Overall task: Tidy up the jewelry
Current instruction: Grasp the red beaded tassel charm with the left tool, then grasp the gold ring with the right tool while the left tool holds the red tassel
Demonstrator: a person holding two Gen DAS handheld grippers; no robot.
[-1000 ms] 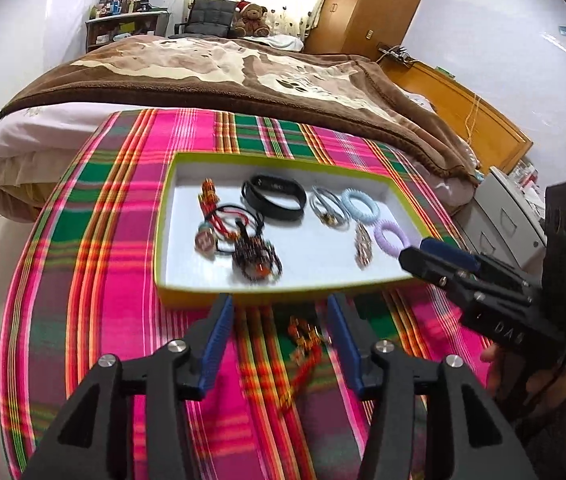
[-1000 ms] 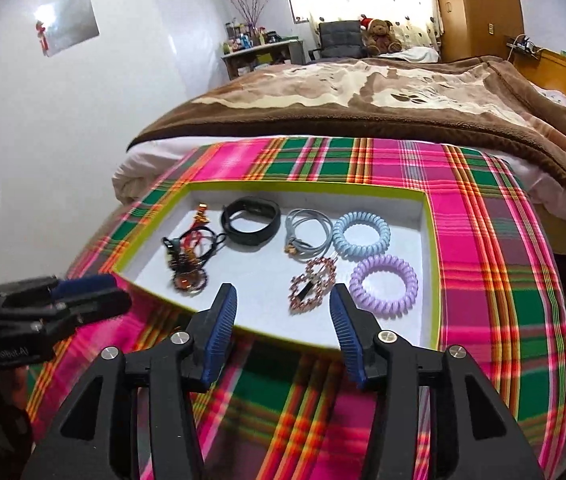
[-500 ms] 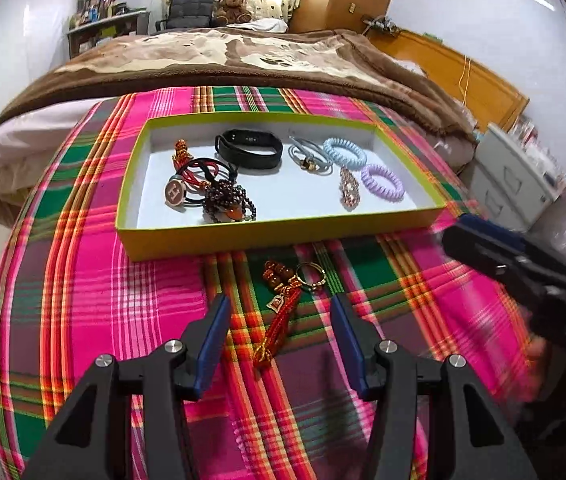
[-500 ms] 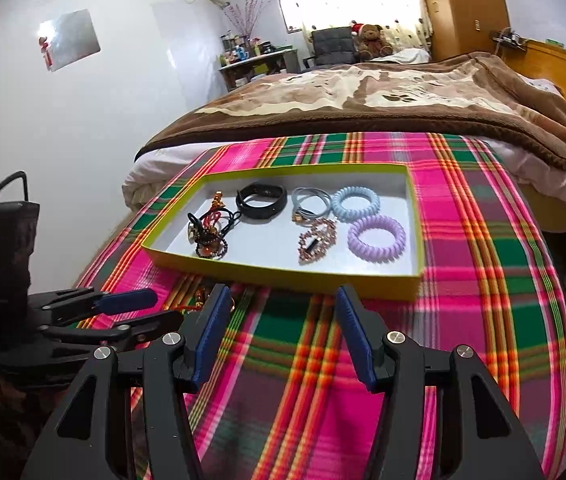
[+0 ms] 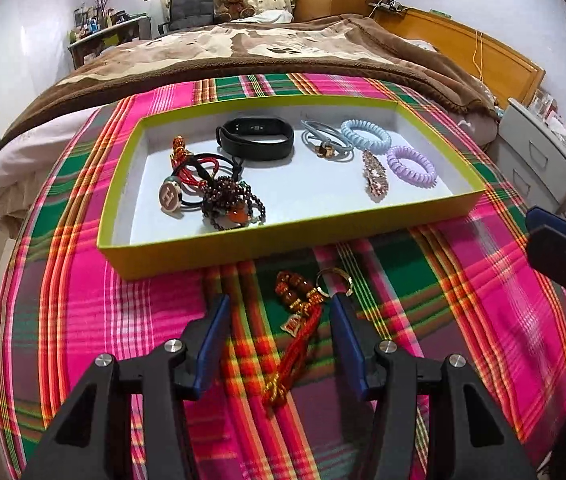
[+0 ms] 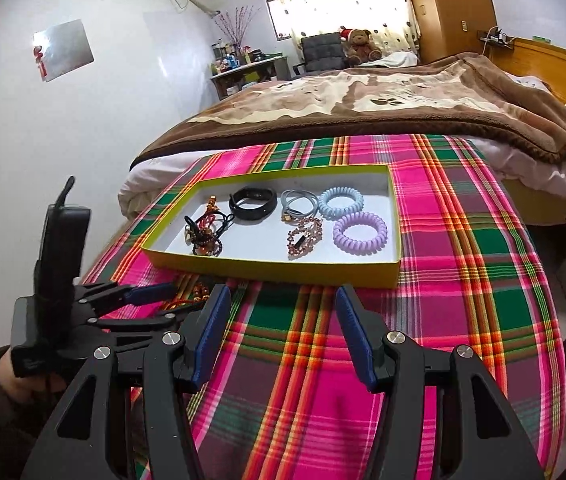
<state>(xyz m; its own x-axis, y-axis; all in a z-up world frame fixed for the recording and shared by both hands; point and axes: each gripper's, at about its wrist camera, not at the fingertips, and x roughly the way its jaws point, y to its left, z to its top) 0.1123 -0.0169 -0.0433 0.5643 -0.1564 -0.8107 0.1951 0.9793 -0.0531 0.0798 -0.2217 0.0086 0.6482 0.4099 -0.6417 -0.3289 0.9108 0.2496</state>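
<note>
A red tassel keychain (image 5: 303, 320) with brown beads and a gold ring lies on the plaid cloth just in front of the yellow-green tray (image 5: 243, 252). My left gripper (image 5: 280, 302) is open and low over the cloth, its two blue pads on either side of the keychain without touching it. The tray holds a black band (image 5: 257, 140), grey ties, a blue coil (image 5: 363, 134), a purple coil (image 5: 411, 166), a rhinestone clip and a tangle of red cords and dark beads (image 5: 223, 196). My right gripper (image 6: 283, 294) is open over bare cloth, short of the tray (image 6: 283, 270).
The plaid cloth (image 6: 463, 280) covers the foot of a bed with a brown blanket (image 5: 283, 52). A grey drawer unit (image 5: 543, 160) stands at the right. The right gripper (image 5: 539, 232) shows at the right edge of the left wrist view, the left gripper (image 6: 171, 302) at lower left in the right wrist view.
My left gripper drew back from the tray and sank toward the cloth, so the keychain now lies between its fingers. My right gripper pulled back from the tray. Both stayed open.
</note>
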